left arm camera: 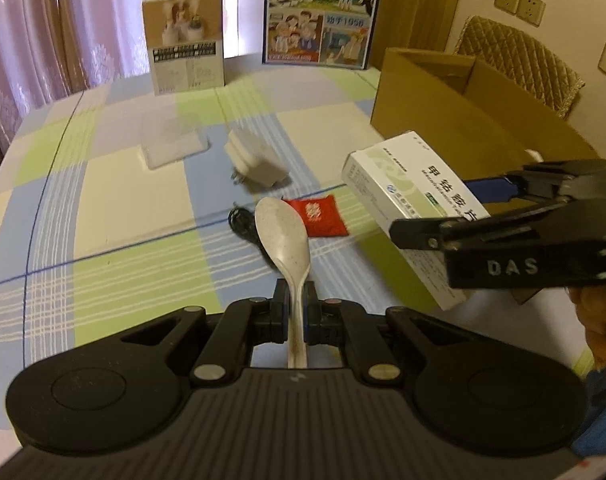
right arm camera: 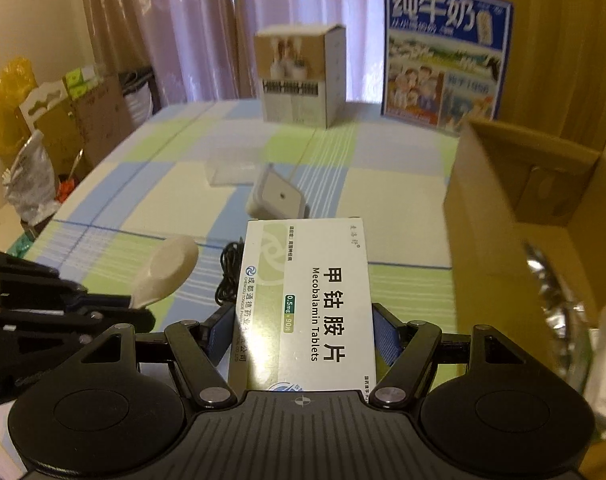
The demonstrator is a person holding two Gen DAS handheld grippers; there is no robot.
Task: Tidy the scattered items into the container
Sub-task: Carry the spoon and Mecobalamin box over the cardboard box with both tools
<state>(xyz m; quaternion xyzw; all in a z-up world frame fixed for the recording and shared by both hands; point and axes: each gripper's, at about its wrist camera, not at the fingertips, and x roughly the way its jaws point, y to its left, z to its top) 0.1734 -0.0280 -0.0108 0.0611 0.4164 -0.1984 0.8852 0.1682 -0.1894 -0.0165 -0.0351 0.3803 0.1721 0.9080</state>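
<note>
My left gripper is shut on the handle of a pale speckled spoon, whose bowl points up and away above the checked tablecloth. My right gripper is shut on a white and green tablet box, held flat above the table. In the left wrist view that tablet box hangs at the right in the right gripper, near the open cardboard box. In the right wrist view the spoon and left gripper show at the lower left, and the cardboard box stands at the right.
On the cloth lie a white power adapter, a black cable, a red pouch and a clear plastic case. A small carton and a blue milk carton stand at the back. The cardboard box holds something shiny.
</note>
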